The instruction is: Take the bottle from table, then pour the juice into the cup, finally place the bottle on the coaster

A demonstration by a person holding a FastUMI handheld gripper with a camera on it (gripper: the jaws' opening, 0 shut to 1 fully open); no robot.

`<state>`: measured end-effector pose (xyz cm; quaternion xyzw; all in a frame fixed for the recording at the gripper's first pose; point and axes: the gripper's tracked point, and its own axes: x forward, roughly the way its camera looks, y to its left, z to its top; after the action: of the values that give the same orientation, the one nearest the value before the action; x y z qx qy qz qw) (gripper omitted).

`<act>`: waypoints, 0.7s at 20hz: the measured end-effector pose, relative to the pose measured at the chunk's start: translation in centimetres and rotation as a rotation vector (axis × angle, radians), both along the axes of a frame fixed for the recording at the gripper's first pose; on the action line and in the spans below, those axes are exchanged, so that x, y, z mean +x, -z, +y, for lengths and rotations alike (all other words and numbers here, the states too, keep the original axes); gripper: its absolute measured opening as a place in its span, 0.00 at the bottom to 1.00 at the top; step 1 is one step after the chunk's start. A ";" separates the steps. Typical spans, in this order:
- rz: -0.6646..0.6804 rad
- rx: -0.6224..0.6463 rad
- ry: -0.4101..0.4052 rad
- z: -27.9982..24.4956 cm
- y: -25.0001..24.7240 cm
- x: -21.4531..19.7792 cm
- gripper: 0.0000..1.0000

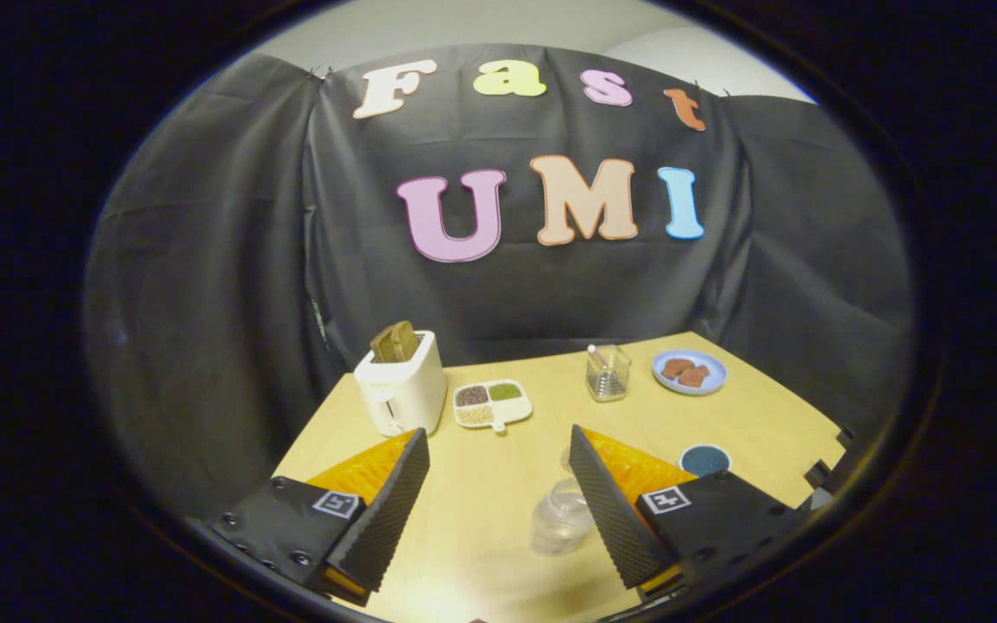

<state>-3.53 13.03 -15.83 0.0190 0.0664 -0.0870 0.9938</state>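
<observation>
Black cloth walls a booth around a pale wooden table (pixel 498 519). The gripper (pixel 498 446) hangs above it with its fingers spread wide and nothing between them. A clear plastic bottle (pixel 561 517) sits just inside the right finger, low on the table; it looks to be upright, long axis vertical, though the glare and the finger hide its top, so I cannot say for sure where the mouth points. It is likely light, thin-walled and slippery, and would dent under a hard squeeze, so a gentle hold around the mid-body seems best. A dark round coaster (pixel 704 459) lies beyond the right finger. Farther back stand a glass cup (pixel 608 373), a blue plate (pixel 690 372), a divided tray (pixel 492 404) and a toaster (pixel 402 383).
</observation>
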 end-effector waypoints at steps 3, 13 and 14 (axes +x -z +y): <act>0.045 0.022 0.056 -0.1 3.3 -1.0 1.00; 0.136 0.050 0.205 -4.6 10.5 -1.8 1.00; 0.139 0.057 0.208 -5.1 11.1 -1.5 1.00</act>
<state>-5.06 7.88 -26.93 0.0479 0.1354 -0.1886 0.9715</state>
